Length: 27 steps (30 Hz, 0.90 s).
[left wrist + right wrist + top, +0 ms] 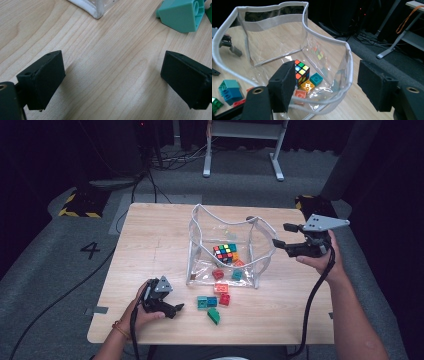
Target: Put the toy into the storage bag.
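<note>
The clear soft plastic bag with white fabric trim [227, 251] stands mid-counter, toward the far edge, toy bricks and a colour cube inside. It looks light and floppy; its stiffer trimmed rim seems the best hold. Right tongs [325, 87] gape around that rim; left tongs [112, 80] gape empty near the front-left corner.

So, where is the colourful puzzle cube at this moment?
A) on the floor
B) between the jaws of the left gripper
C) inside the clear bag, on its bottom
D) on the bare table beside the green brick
C: the puzzle cube sits inside the clear bag among a few bricks, apart from both grippers.
</note>
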Each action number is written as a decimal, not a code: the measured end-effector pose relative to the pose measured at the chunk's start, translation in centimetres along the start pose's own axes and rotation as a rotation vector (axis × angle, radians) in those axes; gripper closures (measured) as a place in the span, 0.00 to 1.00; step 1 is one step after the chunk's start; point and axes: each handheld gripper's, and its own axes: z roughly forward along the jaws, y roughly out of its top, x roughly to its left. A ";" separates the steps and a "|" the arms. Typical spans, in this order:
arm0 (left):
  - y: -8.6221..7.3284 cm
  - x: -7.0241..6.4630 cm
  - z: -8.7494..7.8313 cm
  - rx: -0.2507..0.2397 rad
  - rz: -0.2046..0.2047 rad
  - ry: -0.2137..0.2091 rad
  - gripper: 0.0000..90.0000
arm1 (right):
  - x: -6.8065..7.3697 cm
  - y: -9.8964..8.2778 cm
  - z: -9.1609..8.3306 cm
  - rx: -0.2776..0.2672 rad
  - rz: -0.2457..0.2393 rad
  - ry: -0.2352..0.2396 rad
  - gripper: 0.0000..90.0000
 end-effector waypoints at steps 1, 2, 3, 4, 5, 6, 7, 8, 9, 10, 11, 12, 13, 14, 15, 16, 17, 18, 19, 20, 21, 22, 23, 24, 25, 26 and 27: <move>0.0 0.0 0.0 -0.002 -0.002 0.000 0.06 | 0.1 -0.3 -0.4 -0.007 0.002 0.000 0.35; 0.0 0.0 0.0 -0.002 -0.002 0.000 0.06 | 0.1 -0.6 -0.6 -0.011 0.001 -0.001 0.35; 0.0 0.0 0.0 -0.002 -0.002 0.000 0.06 | 0.3 -1.1 -1.0 -0.019 0.003 0.000 0.35; 0.0 0.0 0.0 -0.002 -0.002 0.001 0.06 | 0.4 -1.4 -1.2 -0.025 0.003 0.002 0.35; 0.0 0.0 0.0 -0.002 -0.002 0.000 0.06 | 0.4 -1.4 -1.2 -0.025 0.003 0.002 0.35; 0.0 0.0 0.0 -0.002 -0.002 0.000 0.06 | 0.6 -1.7 -1.4 -0.025 0.013 -0.001 0.35; 0.0 0.0 0.0 0.000 0.000 0.000 0.06 | 0.7 -2.1 -1.6 -0.028 0.012 0.001 0.35; 0.0 0.0 0.0 -0.002 -0.002 0.000 0.06 | 0.9 -2.4 -1.7 -0.028 0.019 0.011 0.35; 0.0 0.0 0.0 -0.002 -0.003 0.000 0.06 | 1.2 -3.2 -1.8 -0.023 0.013 -0.001 0.35; 0.0 0.0 0.0 -0.002 -0.003 0.000 0.06 | 1.2 -3.2 -1.8 -0.023 0.013 -0.001 0.35; 0.0 0.0 0.0 -0.002 -0.002 0.000 0.06 | 1.3 -3.6 -1.8 -0.024 0.023 0.010 0.35; 0.0 0.0 0.0 -0.002 -0.003 0.000 0.06 | 1.5 -4.0 -1.7 -0.022 0.020 0.017 0.35; 0.0 0.0 0.0 0.000 0.000 0.001 0.06 | 1.7 -4.4 -1.7 -0.018 0.024 0.018 0.35; 0.0 0.0 0.0 -0.002 -0.002 0.000 0.06 | 1.9 -4.8 -1.6 -0.013 0.031 0.022 0.35; 0.0 0.0 0.0 -0.002 -0.002 0.000 0.06 | 2.1 -5.2 -1.6 -0.010 0.019 0.025 0.35; 0.0 0.0 0.0 0.000 0.000 0.000 0.06 | 2.5 -5.7 -1.5 -0.001 0.021 0.023 0.35; 0.0 0.0 0.0 -0.002 -0.002 0.001 0.06 | 2.6 -5.9 -1.5 -0.001 0.021 0.028 0.36; 0.0 0.0 0.0 0.000 0.000 0.000 0.06 | 3.0 -6.4 -1.4 0.003 0.026 0.038 0.36; 0.0 0.0 0.0 -0.002 -0.002 0.000 0.06 | 3.2 -6.6 -1.4 0.006 0.022 0.041 0.36; 0.0 0.0 0.0 -0.002 -0.002 0.000 0.06 | 3.7 -7.4 -1.3 0.013 0.025 0.046 0.36; 0.0 0.0 0.0 -0.002 -0.002 0.000 0.06 | 3.7 -7.4 -1.3 0.013 0.025 0.046 0.36; 0.0 0.0 0.0 0.000 0.000 0.000 0.06 | 4.0 -7.8 -1.1 0.019 0.030 0.060 0.36; 0.0 0.0 0.0 0.000 0.000 0.000 0.06 | 4.3 -8.2 -0.9 0.024 0.026 0.061 0.36; 0.0 0.0 0.0 0.000 0.001 0.001 0.06 | 4.6 -8.7 -0.7 0.032 0.025 0.061 0.37; 0.0 0.0 0.0 0.000 0.000 0.000 0.06 | 5.2 -9.5 -0.2 0.038 0.026 0.084 0.38; 0.0 0.0 0.0 0.000 0.000 0.001 0.06 | 5.5 -9.9 0.0 0.042 0.026 0.098 0.38; 0.0 0.0 0.0 0.000 0.000 0.001 0.06 | 5.5 -9.9 0.0 0.042 0.026 0.098 0.38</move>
